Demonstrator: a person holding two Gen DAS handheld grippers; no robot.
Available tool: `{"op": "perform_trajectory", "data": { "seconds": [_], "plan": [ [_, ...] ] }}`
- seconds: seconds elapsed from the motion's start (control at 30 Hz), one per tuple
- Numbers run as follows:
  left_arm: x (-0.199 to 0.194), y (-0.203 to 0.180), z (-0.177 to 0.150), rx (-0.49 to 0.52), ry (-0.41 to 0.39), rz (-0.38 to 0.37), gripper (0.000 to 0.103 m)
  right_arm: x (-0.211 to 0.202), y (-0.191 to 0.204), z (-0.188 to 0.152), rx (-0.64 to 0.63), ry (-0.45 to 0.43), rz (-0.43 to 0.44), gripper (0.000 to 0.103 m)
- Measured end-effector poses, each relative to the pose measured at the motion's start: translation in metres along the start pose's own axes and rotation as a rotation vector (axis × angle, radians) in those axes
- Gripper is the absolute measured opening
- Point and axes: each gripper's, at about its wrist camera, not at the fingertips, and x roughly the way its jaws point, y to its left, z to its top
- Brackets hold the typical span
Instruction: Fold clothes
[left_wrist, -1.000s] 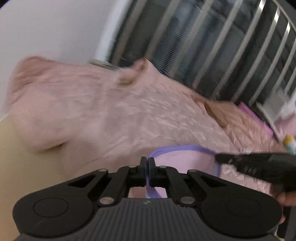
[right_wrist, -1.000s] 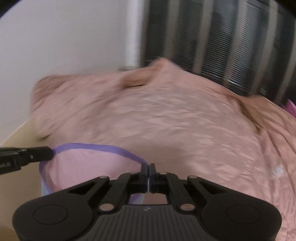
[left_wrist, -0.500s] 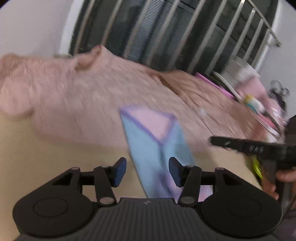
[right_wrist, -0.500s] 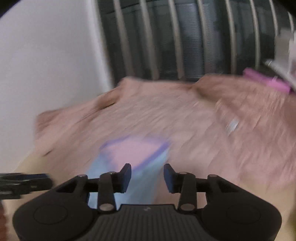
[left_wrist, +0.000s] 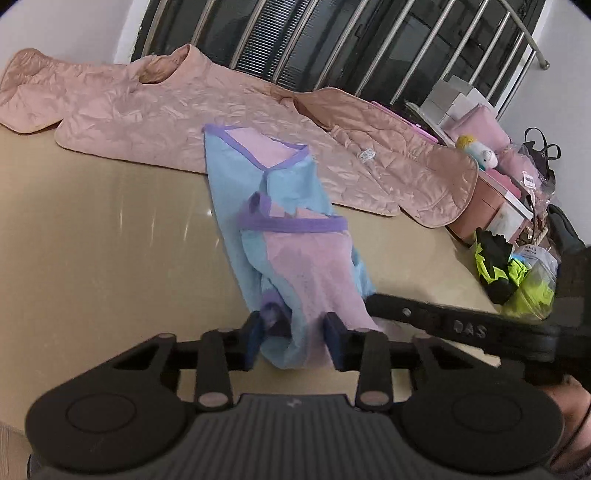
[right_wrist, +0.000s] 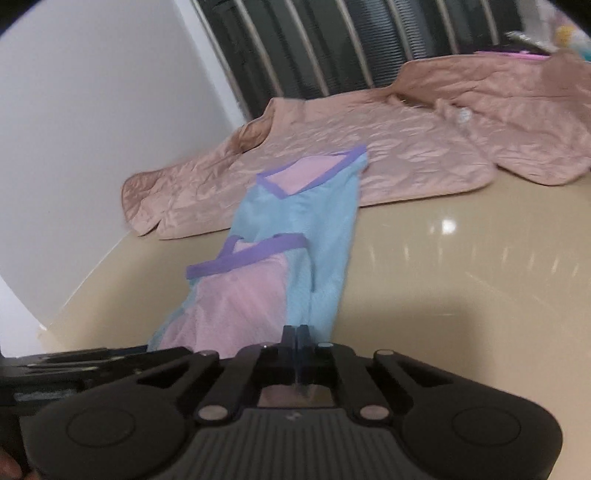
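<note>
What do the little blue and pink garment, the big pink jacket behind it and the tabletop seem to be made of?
Blue and pink garment: thin, matte, finely dotted weave, probably a light mesh knit, with purple binding. Pink quilted jacket: glossy and crinkled with stitched padding, likely a satin-like synthetic shell. Beige tabletop: hard and polished, mirroring the lights; whether stone, glass or laminate is unclear.

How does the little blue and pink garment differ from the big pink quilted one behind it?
The blue and pink garment is small, thin and bunched lengthwise; the pink quilted jacket is large, padded and spread flat. The small one has purple trim; the jacket is one colour. Both lie on the beige table.
</note>
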Motion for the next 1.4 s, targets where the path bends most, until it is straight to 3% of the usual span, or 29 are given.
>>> {"op": "perform_trajectory", "data": {
  "seconds": [0.1,0.17,0.23,0.3,0.37,0.4,0.43,0.47,0.57,0.6,0.67,0.77,0.93,1.0,1.07,1.1,1.13,1.27,1.37,1.4],
  "plan": [
    [-0.009,-0.001,-0.001,0.013,-0.027,0.003,0.039,-0.015,-0.003,-0.011,0.000,-0.020,0.029,0.002],
    [-0.013,0.001,0.001,0.008,-0.057,0.038,0.061,-0.024,-0.008,-0.014,0.010,-0.049,0.055,0.007],
    [-0.014,0.004,0.003,-0.007,-0.075,0.063,0.061,-0.028,-0.012,-0.015,0.025,-0.064,0.081,0.010],
    [-0.013,0.004,0.007,-0.033,-0.077,0.027,0.061,-0.030,-0.014,-0.016,0.029,-0.073,0.093,0.019],
    [-0.009,0.002,0.008,-0.046,-0.073,-0.014,0.055,-0.028,-0.014,-0.016,0.030,-0.074,0.099,0.019],
    [-0.007,0.000,0.008,-0.047,-0.063,-0.019,0.045,-0.026,-0.014,-0.017,0.032,-0.072,0.105,0.019],
    [-0.002,-0.003,0.008,-0.046,-0.045,-0.024,0.022,-0.025,-0.013,-0.017,0.034,-0.070,0.112,0.019],
    [0.001,-0.003,0.008,-0.055,-0.032,-0.034,0.015,-0.023,-0.012,-0.018,0.033,-0.067,0.118,0.019],
    [0.007,0.000,0.006,-0.097,-0.008,-0.079,0.009,-0.018,-0.010,-0.020,0.024,-0.052,0.127,0.011],
    [0.006,0.003,0.006,-0.119,-0.008,-0.105,0.009,-0.018,-0.008,-0.021,0.021,-0.051,0.125,0.001],
    [0.004,0.011,0.006,-0.175,-0.006,-0.177,0.008,-0.020,-0.004,-0.023,0.021,-0.056,0.113,0.001],
    [0.002,0.022,0.006,-0.227,0.031,-0.222,0.008,-0.029,0.003,-0.028,0.042,-0.058,0.097,0.000],
    [-0.004,0.042,-0.009,-0.315,0.081,-0.218,0.011,-0.049,0.019,-0.050,0.027,-0.027,0.107,0.000],
    [-0.006,0.046,-0.015,-0.337,0.078,-0.230,0.012,-0.056,0.020,-0.051,0.023,-0.047,0.106,0.006],
    [-0.007,0.047,-0.019,-0.342,0.073,-0.226,0.013,-0.058,0.014,-0.041,0.031,-0.081,0.087,0.018],
    [-0.008,0.048,-0.019,-0.349,0.074,-0.227,0.013,-0.055,0.011,-0.035,0.033,-0.092,0.084,0.031],
    [-0.008,0.048,-0.018,-0.356,0.077,-0.227,0.013,-0.051,0.008,-0.026,0.035,-0.103,0.085,0.036],
    [-0.010,0.049,-0.017,-0.360,0.083,-0.215,0.013,-0.020,0.002,0.007,0.031,-0.101,0.129,0.038],
    [-0.014,0.052,-0.016,-0.360,0.076,-0.194,0.013,0.007,0.002,0.018,0.038,-0.047,0.094,0.039],
    [-0.016,0.054,-0.016,-0.360,0.074,-0.189,0.013,0.014,0.003,0.020,0.043,-0.026,0.088,0.032]
  ]
}}
